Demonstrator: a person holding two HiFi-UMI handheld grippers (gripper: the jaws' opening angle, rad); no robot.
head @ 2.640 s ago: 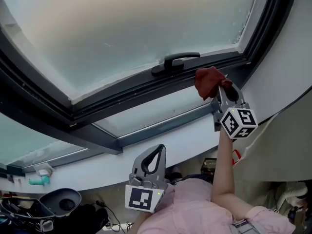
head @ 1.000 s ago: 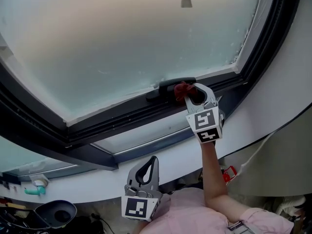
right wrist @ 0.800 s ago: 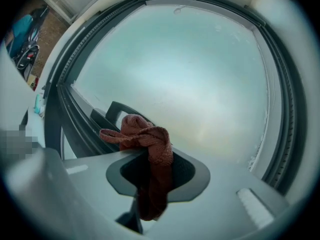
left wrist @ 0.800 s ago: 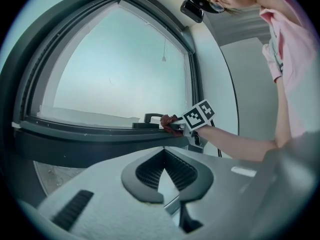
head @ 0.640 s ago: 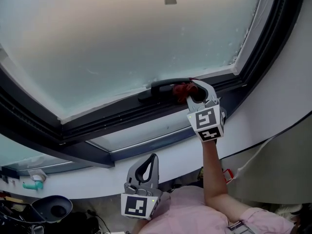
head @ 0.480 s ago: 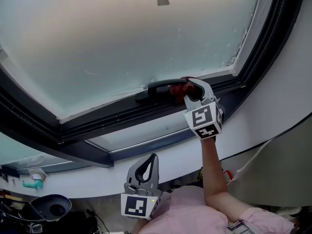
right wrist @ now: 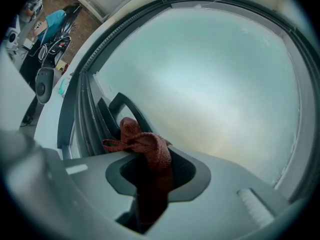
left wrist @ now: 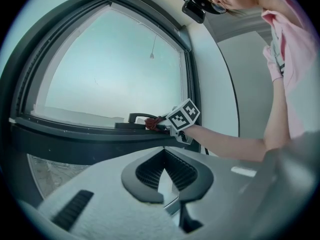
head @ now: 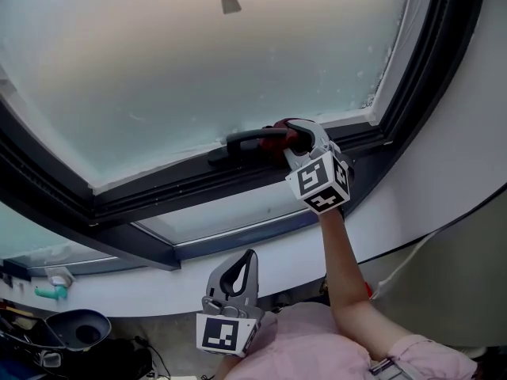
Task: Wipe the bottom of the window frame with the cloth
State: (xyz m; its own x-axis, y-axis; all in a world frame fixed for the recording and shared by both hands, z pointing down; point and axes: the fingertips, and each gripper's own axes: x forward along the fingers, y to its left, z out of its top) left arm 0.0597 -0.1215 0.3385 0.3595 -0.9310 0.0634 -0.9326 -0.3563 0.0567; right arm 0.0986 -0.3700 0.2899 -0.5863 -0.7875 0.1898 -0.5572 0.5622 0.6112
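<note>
A person in a pink sleeve [head: 333, 347] holds two grippers in front of one large frosted window pane [head: 198, 62] set in a dark window frame [head: 182, 187]. The right gripper [head: 299, 135] is raised on an outstretched arm to the frame's bottom rail, its two jaws clenched on one red cloth [head: 283, 134]. The cloth bunches out past the jaw tips and sits at the right end of the single black window handle [head: 242, 140], which lies along that bottom rail. The left gripper [head: 242, 261] is held low, near the person's body and well apart from the window; its two jaws are closed together with nothing between them. Each gripper carries one cube with black-and-white square markers, two cubes in all. One small cone-shaped lamp [head: 230, 2] shows at the top of the glass.
</note>
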